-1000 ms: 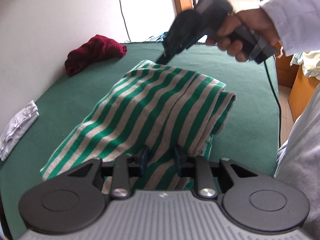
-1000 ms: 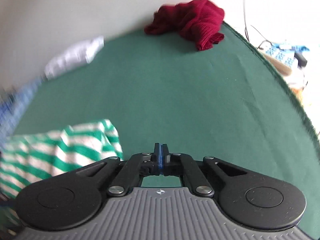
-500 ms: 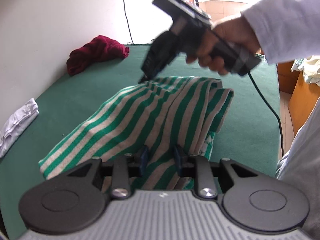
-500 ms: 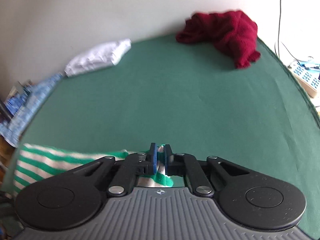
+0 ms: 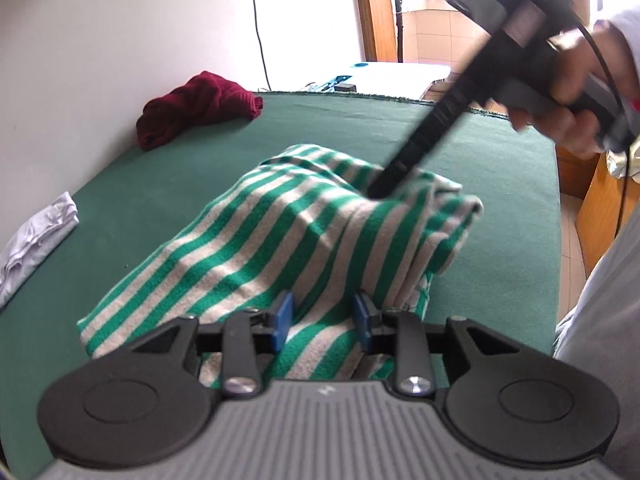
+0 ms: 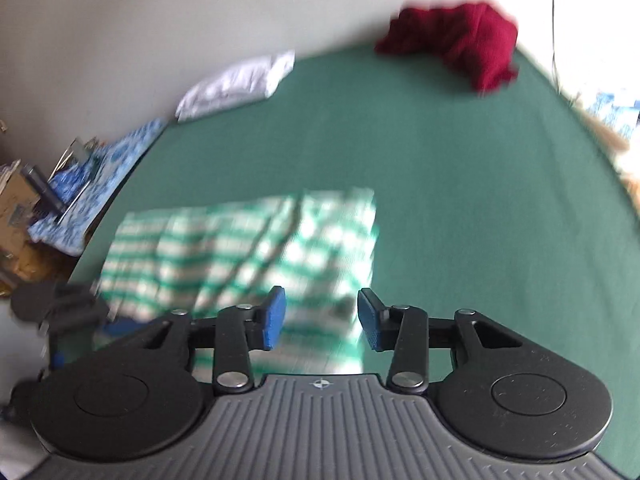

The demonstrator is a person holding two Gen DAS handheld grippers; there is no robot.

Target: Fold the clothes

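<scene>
A green and cream striped garment (image 5: 296,232) lies folded in a heap on the green table cover (image 5: 512,184). My left gripper (image 5: 322,318) has its blue pads on either side of a raised fold of that garment; its jaws are opening and the cloth still fills the gap. My right gripper (image 5: 386,186), held by a hand (image 5: 572,92), comes down from the upper right with its tip on top of the garment. In the right wrist view the right gripper (image 6: 322,318) is opening over the blurred striped garment (image 6: 248,252), with nothing pinched between its pads.
A crumpled maroon garment (image 5: 196,108) lies at the far left by the wall, also the maroon garment (image 6: 460,44). A folded white garment (image 5: 36,236) sits at the left edge. Blue patterned cloth and clutter (image 6: 92,184) lie beyond the table's left side.
The right gripper moved from the garment's far corner onto its top, and its jaws went from shut to apart. The garment's far edge now lies folded nearer. The left gripper stayed put.
</scene>
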